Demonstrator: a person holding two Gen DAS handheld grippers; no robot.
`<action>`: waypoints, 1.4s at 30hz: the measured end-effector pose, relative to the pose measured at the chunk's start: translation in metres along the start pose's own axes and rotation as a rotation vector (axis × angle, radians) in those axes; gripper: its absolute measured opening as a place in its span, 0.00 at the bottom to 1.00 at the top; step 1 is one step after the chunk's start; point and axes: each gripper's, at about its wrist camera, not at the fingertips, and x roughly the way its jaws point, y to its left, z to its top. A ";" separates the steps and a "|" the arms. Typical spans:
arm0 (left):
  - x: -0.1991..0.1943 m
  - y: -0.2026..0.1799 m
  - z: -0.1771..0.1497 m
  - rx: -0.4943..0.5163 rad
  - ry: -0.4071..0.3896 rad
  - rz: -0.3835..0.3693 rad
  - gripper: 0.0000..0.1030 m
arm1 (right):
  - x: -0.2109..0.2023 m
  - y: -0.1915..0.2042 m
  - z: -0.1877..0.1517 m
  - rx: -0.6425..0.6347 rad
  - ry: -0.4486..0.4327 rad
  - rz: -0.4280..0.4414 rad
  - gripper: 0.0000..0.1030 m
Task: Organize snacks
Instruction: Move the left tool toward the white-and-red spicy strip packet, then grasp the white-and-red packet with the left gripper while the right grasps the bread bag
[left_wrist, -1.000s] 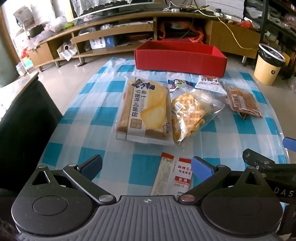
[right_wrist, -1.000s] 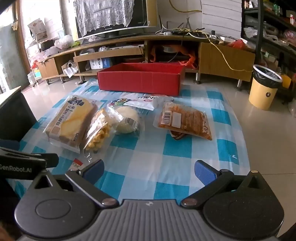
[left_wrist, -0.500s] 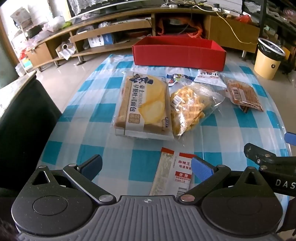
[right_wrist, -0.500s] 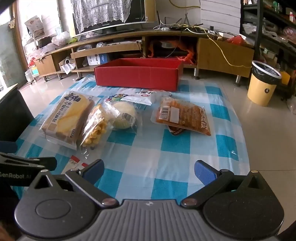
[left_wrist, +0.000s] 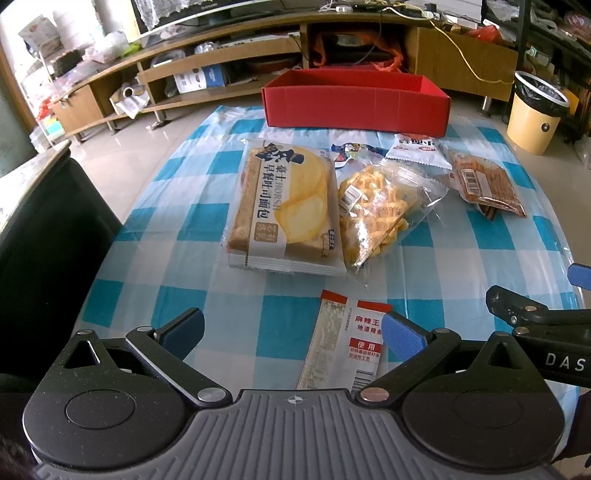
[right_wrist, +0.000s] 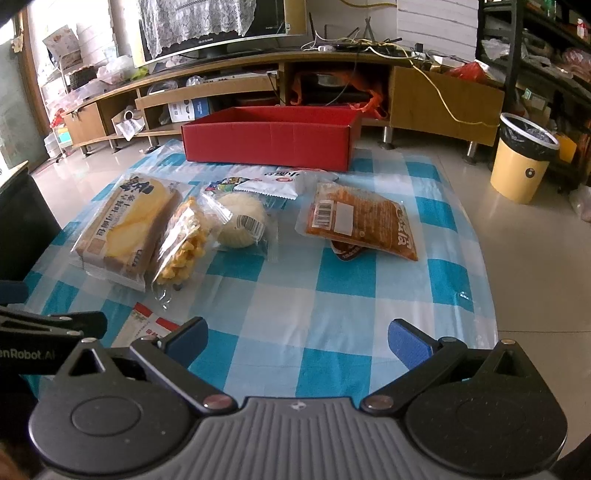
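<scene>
Several snack packs lie on a blue-and-white checked cloth. A large toast bread pack lies beside a clear bag of yellow puffs, with a brown spicy-strip pack to the right. A red-and-white sachet lies nearest, just ahead of my open left gripper. An open red box stands at the far end. My right gripper is open over bare cloth; ahead of it lie a round bun pack, the spicy-strip pack and the red box.
A white small pack and a colourful wrapper lie near the box. A dark chair stands at the left. A yellow bin stands on the floor at the right, beyond a wooden TV bench.
Both grippers have drawn slightly forward and upward over the table; the snacks and box have not moved. Both stay open.
</scene>
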 end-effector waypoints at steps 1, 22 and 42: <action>0.000 0.000 0.000 0.003 0.001 0.000 1.00 | 0.000 0.000 0.000 -0.001 0.002 0.000 0.99; 0.017 -0.005 -0.006 0.047 0.071 0.000 1.00 | 0.007 -0.001 -0.003 -0.007 0.055 -0.015 0.99; 0.066 -0.007 -0.025 0.050 0.278 -0.057 1.00 | 0.032 -0.005 -0.010 0.000 0.191 -0.028 0.99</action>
